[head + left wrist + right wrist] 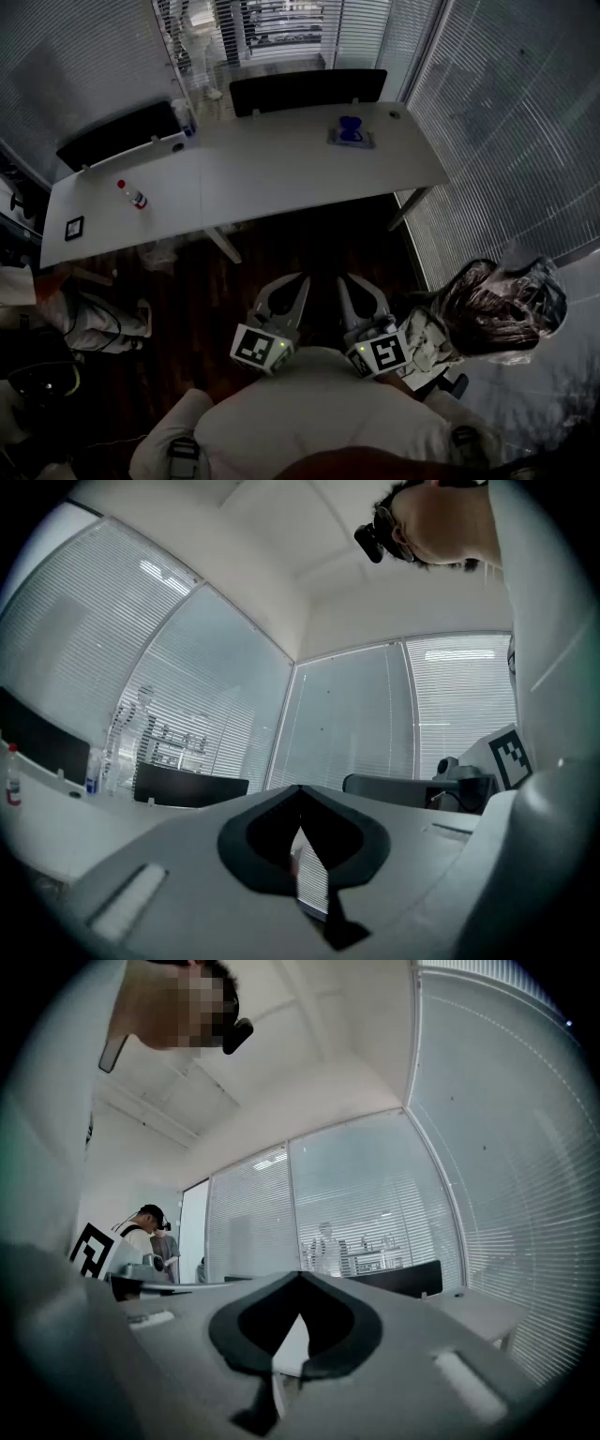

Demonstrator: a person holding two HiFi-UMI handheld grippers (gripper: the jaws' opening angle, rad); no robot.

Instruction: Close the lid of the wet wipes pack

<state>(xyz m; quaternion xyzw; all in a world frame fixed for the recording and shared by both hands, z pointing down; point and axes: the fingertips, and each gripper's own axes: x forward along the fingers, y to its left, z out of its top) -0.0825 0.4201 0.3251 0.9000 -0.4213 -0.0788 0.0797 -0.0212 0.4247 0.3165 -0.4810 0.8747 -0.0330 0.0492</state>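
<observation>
The wet wipes pack [351, 134], pale with a blue lid, lies on the far right part of the white table [281, 169]; it is too small to tell how its lid stands. Both grippers are held close to my body over the dark floor, well short of the table. The left gripper [298, 281] and right gripper [345, 283] point toward the table. In the left gripper view the left gripper [300, 789] has its jaws meeting with nothing between them. The right gripper [300, 1276] looks the same in the right gripper view. Neither gripper view shows the pack.
A small bottle with a red cap [132, 194] and a black square item [74, 227] lie on the table's left. Another bottle [183, 117] stands at the back. Two black chair backs [307, 91] sit behind the table. A bin with a plastic bag [506, 309] stands right of me.
</observation>
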